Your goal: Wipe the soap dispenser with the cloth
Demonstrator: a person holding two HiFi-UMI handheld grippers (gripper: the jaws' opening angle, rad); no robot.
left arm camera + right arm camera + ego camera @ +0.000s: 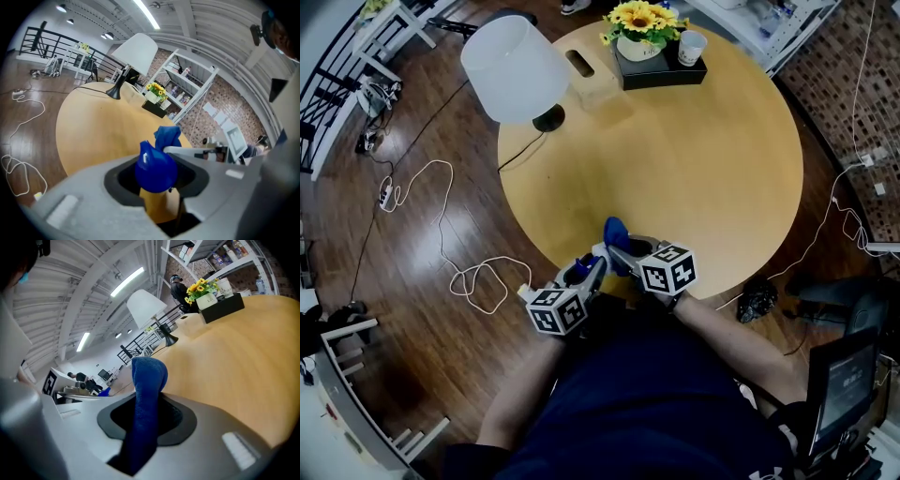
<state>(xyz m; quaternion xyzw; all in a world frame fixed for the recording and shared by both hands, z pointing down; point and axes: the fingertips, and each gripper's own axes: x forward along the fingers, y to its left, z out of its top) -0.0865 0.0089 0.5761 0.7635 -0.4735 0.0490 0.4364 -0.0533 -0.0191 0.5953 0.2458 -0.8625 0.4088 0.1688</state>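
Both grippers hover over the near edge of the round wooden table [694, 178]. My left gripper [584, 274] is shut on a small blue soap dispenser [156, 168], of which only the rounded glossy top shows between the jaws. My right gripper [622, 251] is shut on a blue cloth [146, 394]; the cloth stands up out of the jaws as a folded strip. In the head view the cloth [616, 232] pokes out ahead of both grippers. In the left gripper view the cloth [167, 137] sits just behind the dispenser, close to it; I cannot tell whether they touch.
A white lamp [516, 67] stands at the table's far left, with a tissue box [592, 82] beside it. A black tray with sunflowers [649, 28] and a paper cup [691, 47] sits at the far edge. White cables [441, 234] lie on the wooden floor at left.
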